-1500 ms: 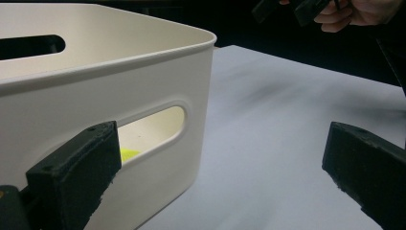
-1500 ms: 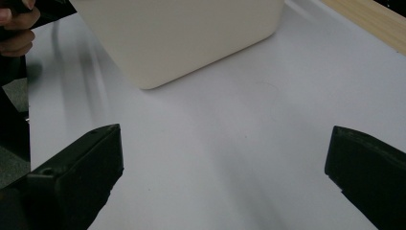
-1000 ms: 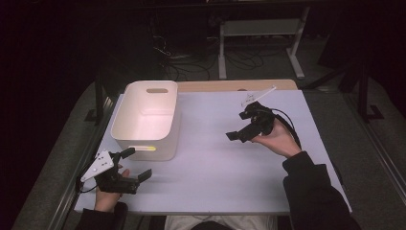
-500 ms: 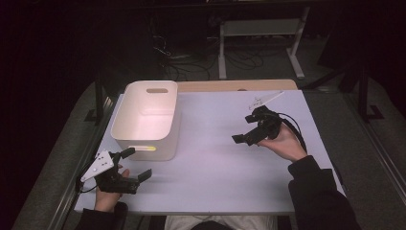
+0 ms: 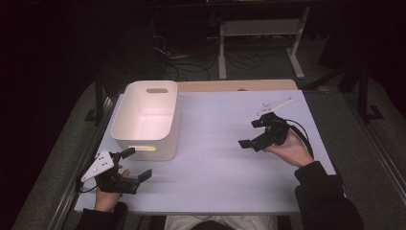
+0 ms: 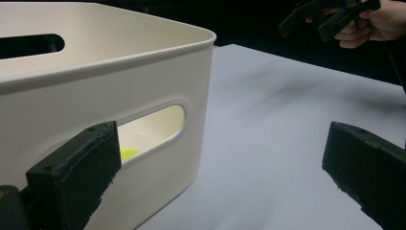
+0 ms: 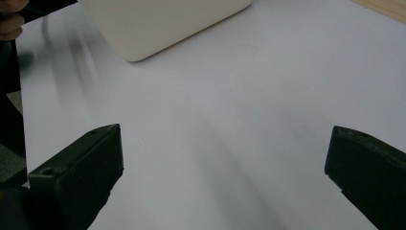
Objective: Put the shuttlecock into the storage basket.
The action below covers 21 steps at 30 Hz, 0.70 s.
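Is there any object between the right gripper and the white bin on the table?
Nothing visible. Between the right gripper and the white bin lies only bare table surface. The left gripper sits near the bin's front, off that line.

Overhead looks down; gripper views (close) share bin (image 5: 146, 120).

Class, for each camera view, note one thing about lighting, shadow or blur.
High view: the table is lit while its surroundings lie in darkness. Left gripper view: soft blurred shadows streak the tabletop beside the white bin; something yellow glows through its handle slot. Right gripper view: the near jaws look soft, and faint shadow streaks cross the surface.
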Available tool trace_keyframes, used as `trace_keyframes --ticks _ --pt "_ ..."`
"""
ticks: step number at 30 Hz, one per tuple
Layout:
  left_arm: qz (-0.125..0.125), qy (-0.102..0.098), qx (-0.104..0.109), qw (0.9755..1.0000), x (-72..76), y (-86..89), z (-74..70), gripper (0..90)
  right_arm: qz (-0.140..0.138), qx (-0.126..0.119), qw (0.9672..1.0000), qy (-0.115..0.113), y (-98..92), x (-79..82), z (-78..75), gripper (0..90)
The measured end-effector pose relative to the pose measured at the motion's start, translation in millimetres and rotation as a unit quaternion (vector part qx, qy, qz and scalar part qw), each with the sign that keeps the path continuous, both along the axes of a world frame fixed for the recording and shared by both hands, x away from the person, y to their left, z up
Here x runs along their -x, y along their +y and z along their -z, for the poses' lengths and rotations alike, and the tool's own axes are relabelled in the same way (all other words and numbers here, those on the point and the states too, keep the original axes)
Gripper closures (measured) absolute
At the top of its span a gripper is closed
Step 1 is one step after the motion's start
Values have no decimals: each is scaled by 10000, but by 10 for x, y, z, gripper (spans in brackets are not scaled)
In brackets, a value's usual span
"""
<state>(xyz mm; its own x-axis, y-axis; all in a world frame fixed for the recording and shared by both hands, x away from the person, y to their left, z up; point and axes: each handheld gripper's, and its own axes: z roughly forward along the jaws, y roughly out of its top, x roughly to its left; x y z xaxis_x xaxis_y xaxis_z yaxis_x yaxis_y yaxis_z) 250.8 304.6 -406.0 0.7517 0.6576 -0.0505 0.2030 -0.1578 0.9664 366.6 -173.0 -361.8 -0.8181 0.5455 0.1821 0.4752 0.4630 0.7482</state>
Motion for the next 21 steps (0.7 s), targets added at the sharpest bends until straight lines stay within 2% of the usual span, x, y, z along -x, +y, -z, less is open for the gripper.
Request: trace_keyframes --ticks 7,21 --pt "-5 -1 -9 10000 -1 0 1 0 93 -157 9998 14 -132 50 71 0" --pt "-1 1 -6 10000 -1 -1 1 0 235 -244 9994 1 -328 173 184 0"
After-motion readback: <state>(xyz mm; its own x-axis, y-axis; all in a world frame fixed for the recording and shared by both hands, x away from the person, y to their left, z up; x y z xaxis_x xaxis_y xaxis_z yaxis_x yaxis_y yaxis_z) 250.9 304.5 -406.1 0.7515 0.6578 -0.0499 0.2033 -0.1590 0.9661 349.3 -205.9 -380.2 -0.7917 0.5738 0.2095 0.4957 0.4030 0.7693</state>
